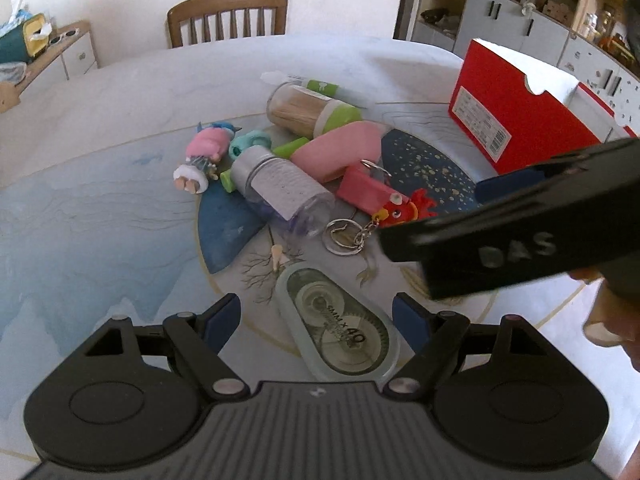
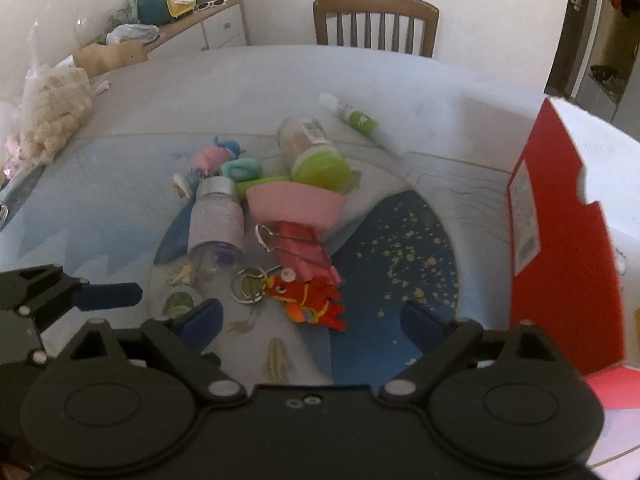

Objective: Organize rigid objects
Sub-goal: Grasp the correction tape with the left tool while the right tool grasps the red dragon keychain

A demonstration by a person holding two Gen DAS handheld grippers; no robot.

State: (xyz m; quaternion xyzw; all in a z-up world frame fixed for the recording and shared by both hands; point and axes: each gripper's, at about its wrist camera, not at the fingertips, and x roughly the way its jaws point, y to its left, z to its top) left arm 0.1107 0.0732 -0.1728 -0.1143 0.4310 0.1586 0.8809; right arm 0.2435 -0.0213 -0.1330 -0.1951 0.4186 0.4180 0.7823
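Note:
A pile of small items lies mid-table: a clear bottle with silver cap (image 1: 276,188) (image 2: 218,216), a toothpick jar with green lid (image 1: 308,110) (image 2: 312,148), a pink case (image 1: 340,148) (image 2: 296,204), a red clip case (image 1: 370,192), a red rooster keychain (image 1: 404,210) (image 2: 308,296), a small doll (image 1: 200,156) and a green-capped tube (image 1: 316,84) (image 2: 352,114). A correction tape dispenser (image 1: 340,324) lies between the jaws of my open left gripper (image 1: 318,320). My right gripper (image 2: 312,320) is open and empty, just short of the keychain.
An open red shoebox (image 1: 516,116) (image 2: 560,256) stands at the table's right. A wooden chair (image 1: 228,18) (image 2: 376,22) is at the far side. A sideboard with clutter (image 2: 168,20) is at the left, and shelving (image 1: 540,8) at the far right.

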